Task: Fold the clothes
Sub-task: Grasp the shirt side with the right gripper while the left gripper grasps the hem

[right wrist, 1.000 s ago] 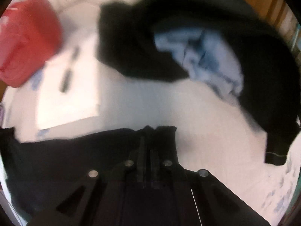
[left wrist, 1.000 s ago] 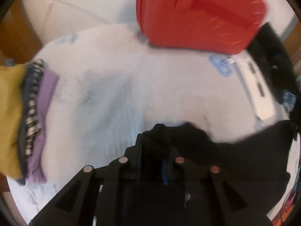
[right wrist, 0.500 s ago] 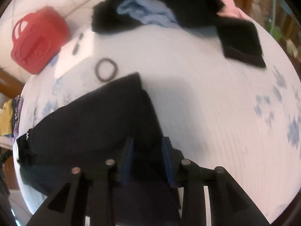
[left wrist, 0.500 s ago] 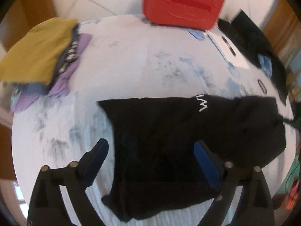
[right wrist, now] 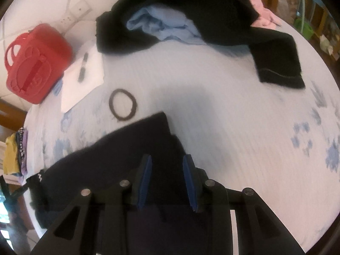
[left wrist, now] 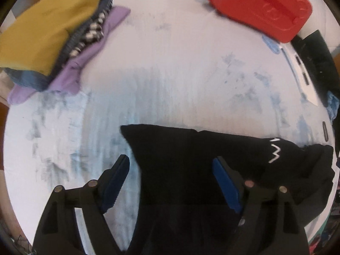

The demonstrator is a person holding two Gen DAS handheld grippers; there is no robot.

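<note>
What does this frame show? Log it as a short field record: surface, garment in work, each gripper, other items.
surface: white bedsheet with blue print
garment in work: black garment, laid flat, white mark near one edge
left gripper: open, jaws wide either side of the garment's edge
right gripper: open, black cloth between the pads, not pinched
folded stack: mustard on top, checked and purple below
unfolded pile: black, light blue, pink
other: red case, hair tie, white paper
</note>
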